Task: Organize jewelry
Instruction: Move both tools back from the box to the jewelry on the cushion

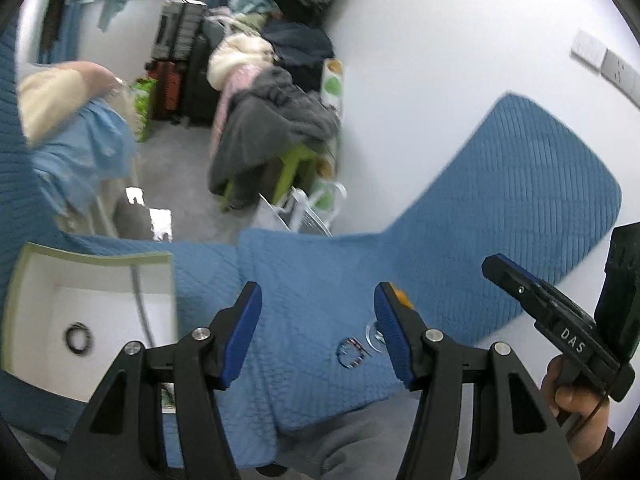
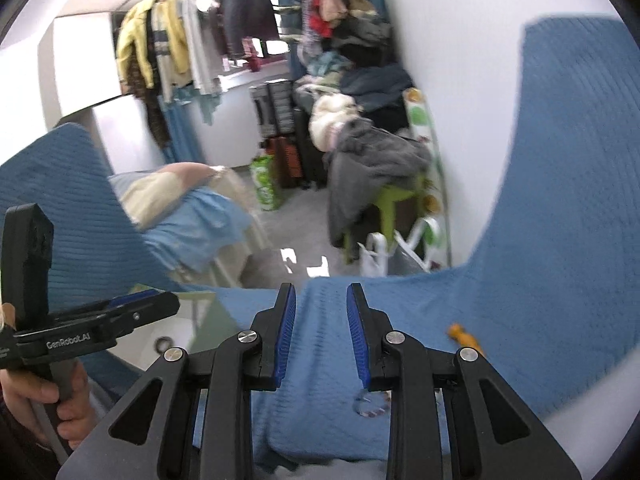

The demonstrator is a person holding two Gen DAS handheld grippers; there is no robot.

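Nearest, a beaded bracelet and a clear ring lie loose on the blue quilt, so most sorting seems left. The left gripper gapes wide and empty above them; the right gripper is narrower, also empty. Farther left, the white box holds one dark coiled piece (blurred).

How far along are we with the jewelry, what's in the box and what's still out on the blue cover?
Done: one dark ring-shaped piece lies in the white box. In hand: nothing; the left gripper and right gripper are both open and empty. Left: a beaded bracelet, a clear ring beside it and an orange piece remain on the blue cover.
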